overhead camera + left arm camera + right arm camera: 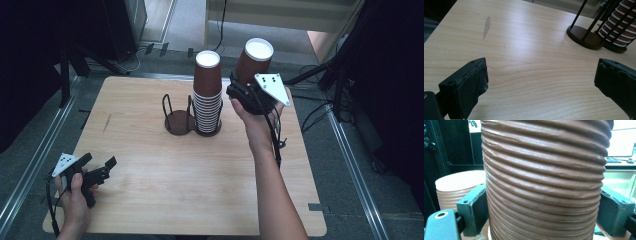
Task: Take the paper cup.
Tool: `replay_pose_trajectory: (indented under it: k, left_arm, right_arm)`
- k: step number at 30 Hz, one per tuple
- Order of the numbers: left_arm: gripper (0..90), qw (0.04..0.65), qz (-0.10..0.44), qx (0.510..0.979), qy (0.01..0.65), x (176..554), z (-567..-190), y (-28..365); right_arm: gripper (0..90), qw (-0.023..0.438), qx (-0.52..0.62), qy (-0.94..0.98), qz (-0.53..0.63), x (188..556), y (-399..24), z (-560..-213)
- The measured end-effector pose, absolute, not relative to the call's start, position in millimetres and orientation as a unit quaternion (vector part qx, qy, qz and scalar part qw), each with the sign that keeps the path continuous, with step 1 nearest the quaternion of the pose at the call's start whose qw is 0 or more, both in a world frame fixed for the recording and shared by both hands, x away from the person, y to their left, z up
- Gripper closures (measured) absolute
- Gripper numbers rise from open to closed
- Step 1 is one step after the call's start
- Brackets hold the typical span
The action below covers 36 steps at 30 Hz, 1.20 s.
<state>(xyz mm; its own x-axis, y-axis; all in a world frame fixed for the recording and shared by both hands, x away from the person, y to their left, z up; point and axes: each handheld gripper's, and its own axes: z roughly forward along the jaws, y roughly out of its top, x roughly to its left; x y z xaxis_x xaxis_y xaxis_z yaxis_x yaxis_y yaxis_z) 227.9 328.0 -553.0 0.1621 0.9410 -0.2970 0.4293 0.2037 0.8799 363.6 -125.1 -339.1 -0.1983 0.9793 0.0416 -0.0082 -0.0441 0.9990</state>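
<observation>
Brown ribbed paper cup point(253, 62), one, clamped upside down by the right gripper point(246, 89), upper centre, axis tilted right (beside one cup stack point(207, 92)). Left gripper point(97, 167) gapes empty, lower left.

A cup holder point(180, 121) stands on the far middle of the table point(150, 200), and a stack of cups point(207, 92) rises from the compartment to its right, touching it. Right of the stack and just beside its top, a single cup point(252, 60) hangs tilted above the table's far right part, gripped between the jaws of the right gripper point(240, 90). Well apart from the stack, at the table's near left corner, the left gripper point(97, 167) rests low with its jaws spread over bare table.
</observation>
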Motion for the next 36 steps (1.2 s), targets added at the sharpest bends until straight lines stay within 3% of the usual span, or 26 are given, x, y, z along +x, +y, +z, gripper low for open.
replay_pose_trajectory:
  k: [23, 33, 36]
  left_arm:
    - [0.0, 0.509, 0.241, 0.583, 0.586, 231.3, -553.4, 327.2]
    - [0.0, 0.483, 0.247, 0.619, 0.568, 231.2, -551.1, 320.5]
    - [0.0, 0.462, 0.277, 0.63, 0.559, 228.2, -547.5, 313.7]
  right_arm:
    - [11.8, 0.417, 0.46, 0.56, 0.548, 329.9, -147.1, -380.9]
    - [11.8, 0.403, 0.464, 0.57, 0.546, 310.1, -157.9, -399.2]
    - [11.8, 0.4, 0.465, 0.573, 0.544, 305.1, -159.6, -406.3]
